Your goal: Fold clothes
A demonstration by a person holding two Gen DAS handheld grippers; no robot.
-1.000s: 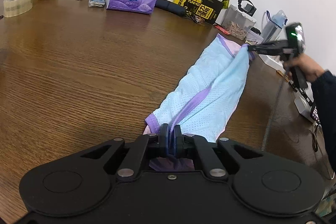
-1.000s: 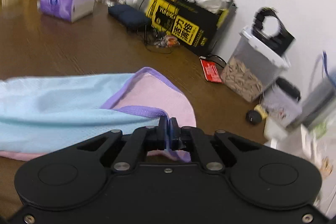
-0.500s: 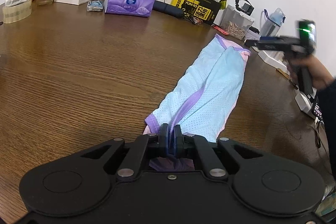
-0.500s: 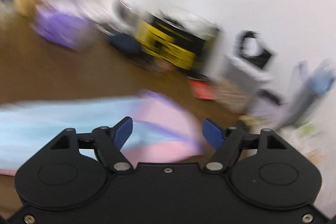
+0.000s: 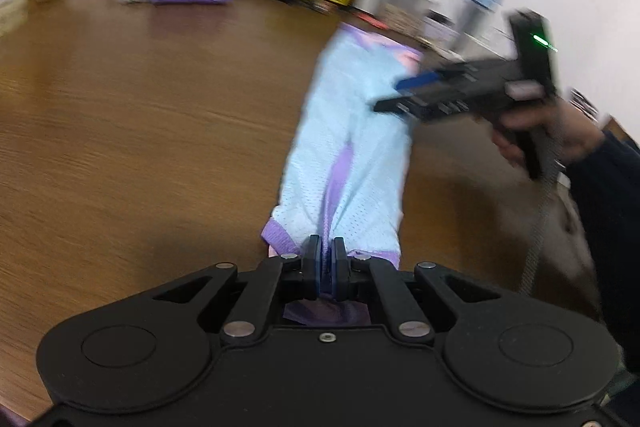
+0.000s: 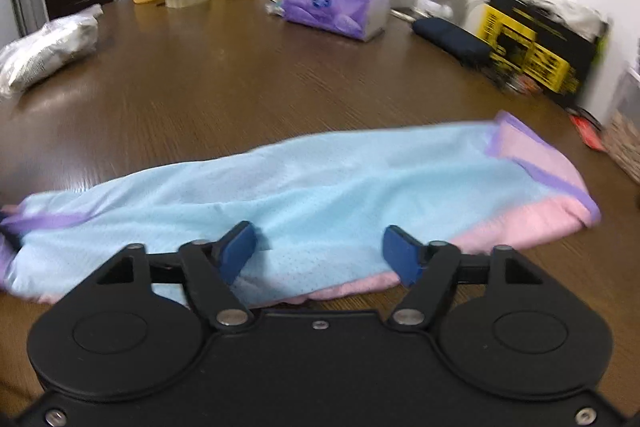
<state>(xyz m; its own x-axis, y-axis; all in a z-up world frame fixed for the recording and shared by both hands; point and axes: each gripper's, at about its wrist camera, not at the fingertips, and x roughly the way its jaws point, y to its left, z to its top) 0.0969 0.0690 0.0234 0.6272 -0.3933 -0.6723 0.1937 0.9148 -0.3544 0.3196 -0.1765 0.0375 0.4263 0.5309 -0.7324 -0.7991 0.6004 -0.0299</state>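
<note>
— On the brown table (image 6: 240,87), where's the garment (image 6: 320,187)?
— Lying flat, folded long. The left gripper (image 5: 327,259) is clamped on its purple hem; the right gripper (image 6: 320,251), jaws just spread wide, hovers over its middle, gripping nothing.

Garment (image 6: 320,183): pale blue perforated mesh, lilac trim bands, pink underside showing along one end and edge. Table (image 6: 240,83): dark brown wood grain. Right gripper (image 6: 320,251): black body, blue pads (image 6: 400,259). Left gripper (image 5: 327,263): black, blue pads. Tissue pack (image 6: 336,5): purple with blue emblem, white sheet on top. Box (image 6: 532,47) by wall: black with yellow print. Sleeve (image 5: 608,211): dark navy.
</note>
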